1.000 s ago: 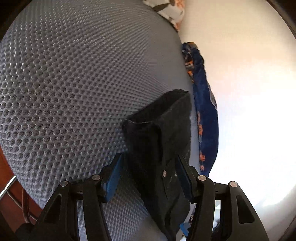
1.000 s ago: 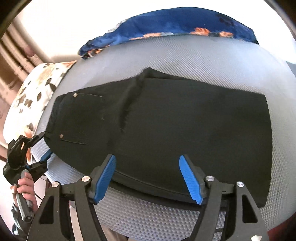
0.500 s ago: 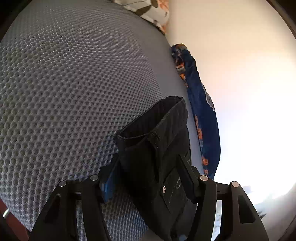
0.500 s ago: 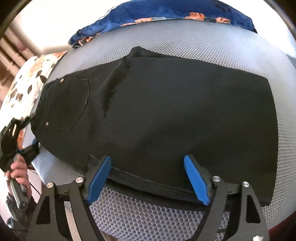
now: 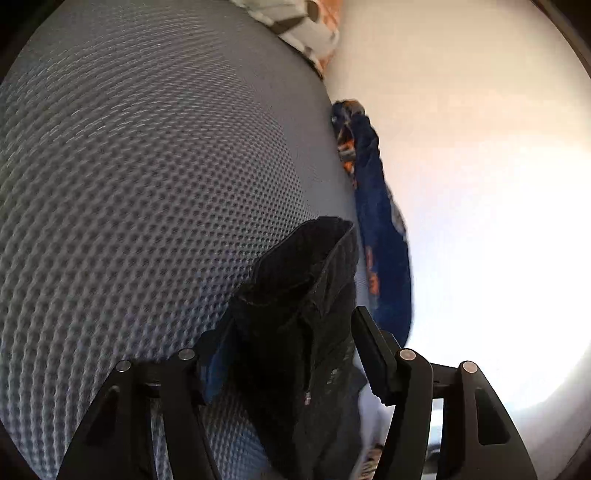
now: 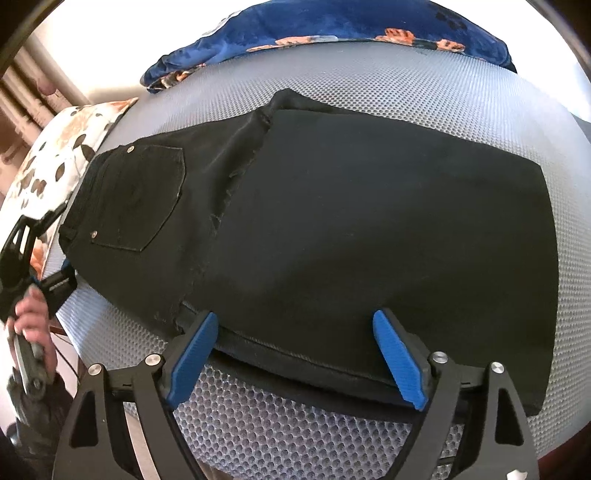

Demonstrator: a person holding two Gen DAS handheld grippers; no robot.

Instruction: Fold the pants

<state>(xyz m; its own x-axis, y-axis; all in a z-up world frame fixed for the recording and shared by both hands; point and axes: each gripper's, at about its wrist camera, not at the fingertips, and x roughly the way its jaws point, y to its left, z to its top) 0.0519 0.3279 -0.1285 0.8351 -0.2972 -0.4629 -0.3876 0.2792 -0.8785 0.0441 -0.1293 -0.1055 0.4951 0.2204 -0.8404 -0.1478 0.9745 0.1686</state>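
Pants, black and already folded at least once, lie flat on a grey mesh mattress, waistband end to the left. More folding appears to remain. Right gripper, at the near edge, has just been spreading its jaws, nothing pinched between them. Left gripper pinches the bunched waistband corner, lifted off the mattress.

A home bedroom: a grey mesh mattress pad, a floral pillow, a blue patterned blanket, curtains.
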